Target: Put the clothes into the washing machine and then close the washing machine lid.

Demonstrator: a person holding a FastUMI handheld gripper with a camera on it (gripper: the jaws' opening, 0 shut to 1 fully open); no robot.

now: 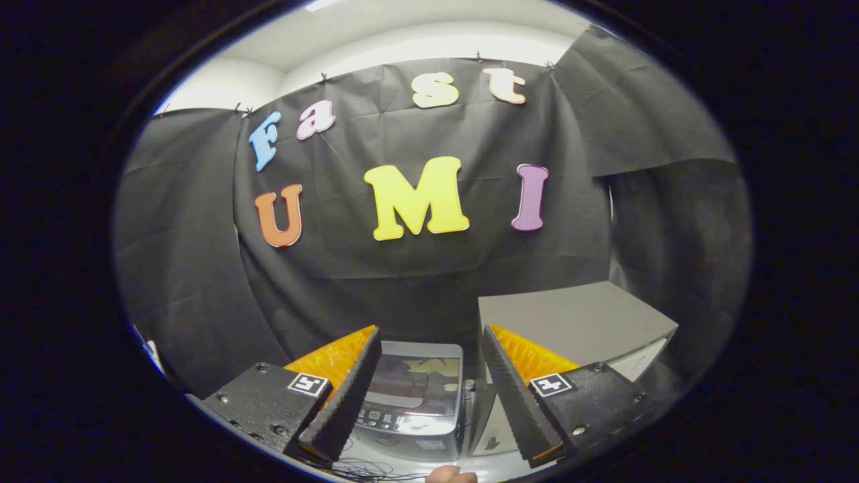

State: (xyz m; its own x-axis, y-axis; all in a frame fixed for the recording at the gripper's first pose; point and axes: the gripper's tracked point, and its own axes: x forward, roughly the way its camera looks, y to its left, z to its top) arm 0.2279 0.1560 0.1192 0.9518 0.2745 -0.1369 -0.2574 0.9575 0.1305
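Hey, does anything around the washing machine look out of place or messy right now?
Mostly tidy. The washing machine sits square between the open tool fingers, its lid down. One oddity: thin loose cables trail across the surface just in front of it, beside a grey box.

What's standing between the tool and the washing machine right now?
Nothing visible. The tool is open and holds nothing, and the washing machine sits in the gap between its fingers, just beyond them, with its lid down. A grey box stands beside the machine, not in front of it.

Grey box (570,318), thin cables (366,466).
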